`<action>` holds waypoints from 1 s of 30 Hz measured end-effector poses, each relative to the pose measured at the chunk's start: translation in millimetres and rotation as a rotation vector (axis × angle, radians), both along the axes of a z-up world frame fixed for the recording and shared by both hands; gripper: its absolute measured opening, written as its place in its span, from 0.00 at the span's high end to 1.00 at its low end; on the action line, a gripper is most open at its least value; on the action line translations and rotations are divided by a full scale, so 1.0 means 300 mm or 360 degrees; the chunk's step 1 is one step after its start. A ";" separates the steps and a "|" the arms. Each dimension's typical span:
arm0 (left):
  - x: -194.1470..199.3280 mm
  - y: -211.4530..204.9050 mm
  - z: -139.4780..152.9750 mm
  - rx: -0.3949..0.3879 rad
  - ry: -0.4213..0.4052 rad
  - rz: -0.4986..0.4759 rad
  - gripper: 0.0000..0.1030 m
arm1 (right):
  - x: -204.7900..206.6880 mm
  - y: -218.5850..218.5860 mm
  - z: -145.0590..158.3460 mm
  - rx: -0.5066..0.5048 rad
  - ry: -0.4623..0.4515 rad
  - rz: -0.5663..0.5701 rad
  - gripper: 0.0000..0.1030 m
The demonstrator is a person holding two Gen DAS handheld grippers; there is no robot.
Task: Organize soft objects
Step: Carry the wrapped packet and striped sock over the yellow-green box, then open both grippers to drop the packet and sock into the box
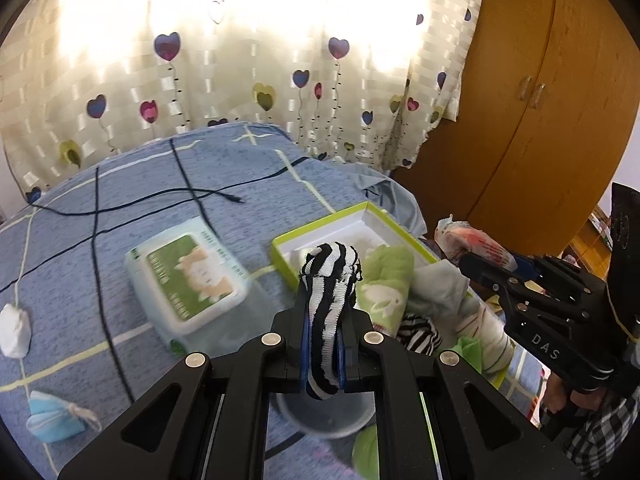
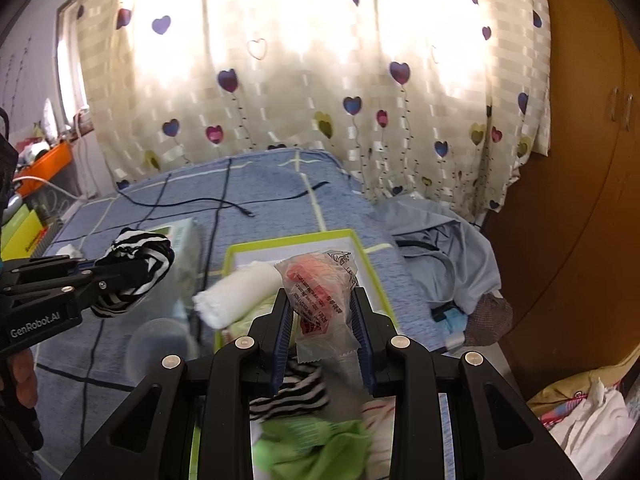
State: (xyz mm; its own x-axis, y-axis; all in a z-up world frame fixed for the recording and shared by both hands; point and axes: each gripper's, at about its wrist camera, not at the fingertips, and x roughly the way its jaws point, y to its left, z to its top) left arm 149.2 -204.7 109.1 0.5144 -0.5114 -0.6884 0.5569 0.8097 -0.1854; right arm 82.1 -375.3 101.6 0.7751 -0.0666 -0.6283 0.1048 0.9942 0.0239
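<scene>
Strong daylight pours through the heart-patterned curtain [image 1: 248, 40] at the far side, blowing its upper folds out to white in both views. The blue bedspread [image 1: 132, 184] is evenly lit with soft, faint shadows. Fisheye bending curves the wardrobe [image 1: 532, 92] on the right, and black vignettes fill the corners. Near items smear with motion blur.

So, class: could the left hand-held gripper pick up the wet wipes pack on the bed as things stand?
Probably not yet: the left hand-held gripper is shut on a striped sock. The wet wipes pack itself lies uncovered.
</scene>
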 end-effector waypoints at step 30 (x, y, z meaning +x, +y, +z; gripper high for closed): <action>-0.098 -0.317 -0.135 0.0113 0.0181 -0.0368 0.90 | 0.211 -0.163 -0.095 0.0065 0.0142 0.0225 0.73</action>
